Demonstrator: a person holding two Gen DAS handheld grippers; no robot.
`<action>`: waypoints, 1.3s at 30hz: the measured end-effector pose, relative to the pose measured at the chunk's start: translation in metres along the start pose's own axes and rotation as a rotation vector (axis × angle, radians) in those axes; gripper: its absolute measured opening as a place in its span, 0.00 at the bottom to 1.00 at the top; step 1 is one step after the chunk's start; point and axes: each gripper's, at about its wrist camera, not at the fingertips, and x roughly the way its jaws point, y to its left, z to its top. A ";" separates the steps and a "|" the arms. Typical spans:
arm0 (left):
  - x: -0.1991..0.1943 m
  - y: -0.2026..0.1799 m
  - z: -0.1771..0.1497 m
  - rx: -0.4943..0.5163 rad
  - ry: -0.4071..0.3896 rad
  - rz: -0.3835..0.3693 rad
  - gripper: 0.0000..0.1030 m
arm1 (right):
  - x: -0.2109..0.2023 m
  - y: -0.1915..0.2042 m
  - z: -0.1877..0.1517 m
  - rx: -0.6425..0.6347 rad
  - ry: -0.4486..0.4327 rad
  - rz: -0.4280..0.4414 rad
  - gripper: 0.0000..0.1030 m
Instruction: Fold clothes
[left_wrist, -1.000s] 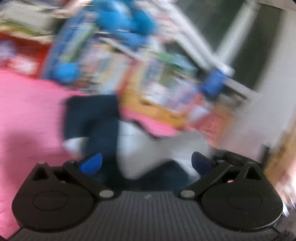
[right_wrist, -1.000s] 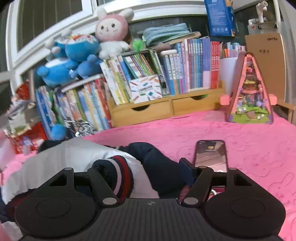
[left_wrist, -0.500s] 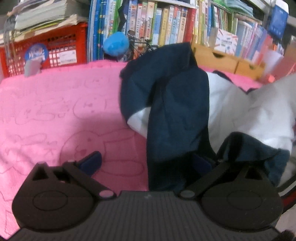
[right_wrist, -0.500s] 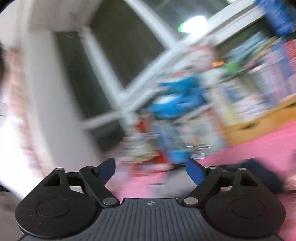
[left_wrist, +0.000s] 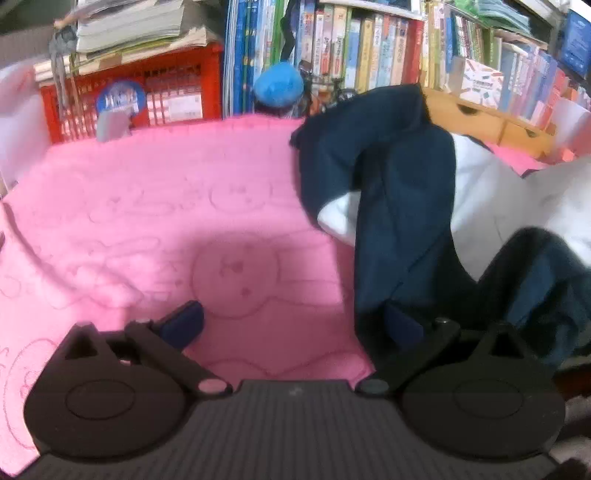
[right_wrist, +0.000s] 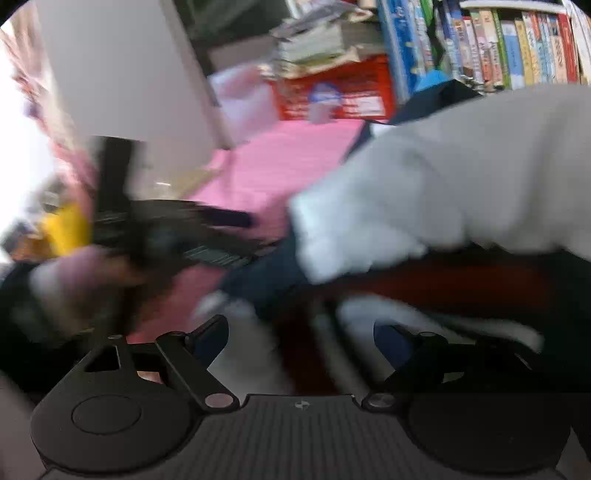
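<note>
Lying crumpled on the pink blanket (left_wrist: 147, 206), the navy-and-white jacket (left_wrist: 402, 206) sits to the right of the left claw (left_wrist: 291, 325), its navy sleeve running near to far. That claw gapes wide with nothing between its fingers, the right fingertip just at the sleeve's near end. The right claw (right_wrist: 301, 338) (its view badly blurred) is also wide open, empty, with white fabric close ahead.

Counting it up: one navy-and-white jacket (left_wrist: 402, 192) heaped on one pink blanket (left_wrist: 166, 206), and two grippers, the left gripper (left_wrist: 293, 325) and the right gripper (right_wrist: 301, 338), each with two fingers. At the back there's one red crate (left_wrist: 177, 92) with one stack of papers (left_wrist: 133, 26) on top, one blue plush (left_wrist: 279, 85), one wooden drawer unit (left_wrist: 491, 122) showing two drawers, plus a row of books (left_wrist: 354, 59) too packed to count.
</note>
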 end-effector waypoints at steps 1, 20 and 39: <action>0.001 -0.002 0.000 0.001 -0.003 0.008 1.00 | 0.011 0.001 0.003 -0.011 -0.019 -0.031 0.84; -0.002 0.000 0.000 0.004 0.002 0.028 1.00 | -0.053 0.052 -0.015 -0.078 -0.113 0.131 0.49; -0.026 -0.013 -0.021 0.075 0.038 -0.014 1.00 | -0.044 0.034 -0.038 0.002 -0.010 0.462 0.49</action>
